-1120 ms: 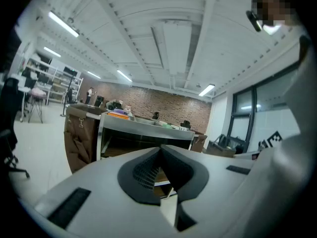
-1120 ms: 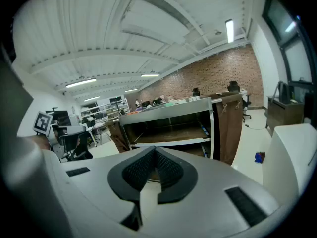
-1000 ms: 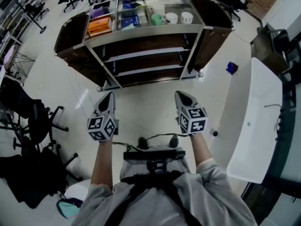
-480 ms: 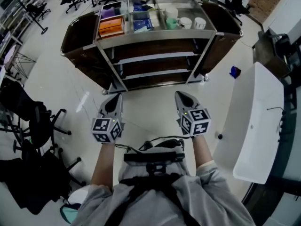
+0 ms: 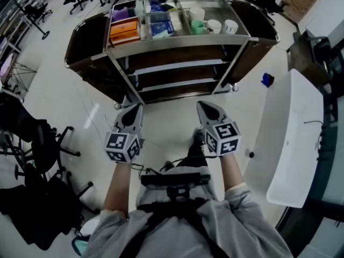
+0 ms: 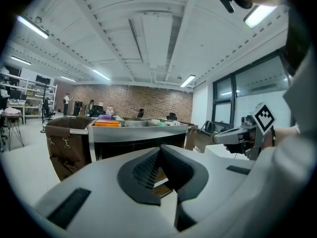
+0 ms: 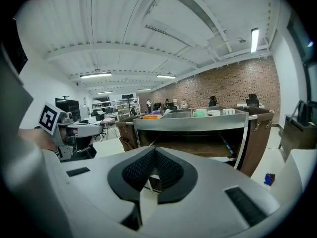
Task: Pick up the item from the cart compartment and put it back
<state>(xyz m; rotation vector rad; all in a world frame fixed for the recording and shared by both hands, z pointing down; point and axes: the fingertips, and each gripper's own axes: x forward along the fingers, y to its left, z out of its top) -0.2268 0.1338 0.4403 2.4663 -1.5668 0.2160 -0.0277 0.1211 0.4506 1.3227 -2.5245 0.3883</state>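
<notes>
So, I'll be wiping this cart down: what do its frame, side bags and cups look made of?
Frame: likely stainless steel, brushed grey with soft glints.
Side bags: dark brown, slightly glossy, hung from clips; probably vinyl or coated fabric.
Cups: smooth, white and pale green; ceramic or plastic, can't tell which.

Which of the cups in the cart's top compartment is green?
The green cup is the leftmost in the row of three. The two white cups stand to its right.
</notes>
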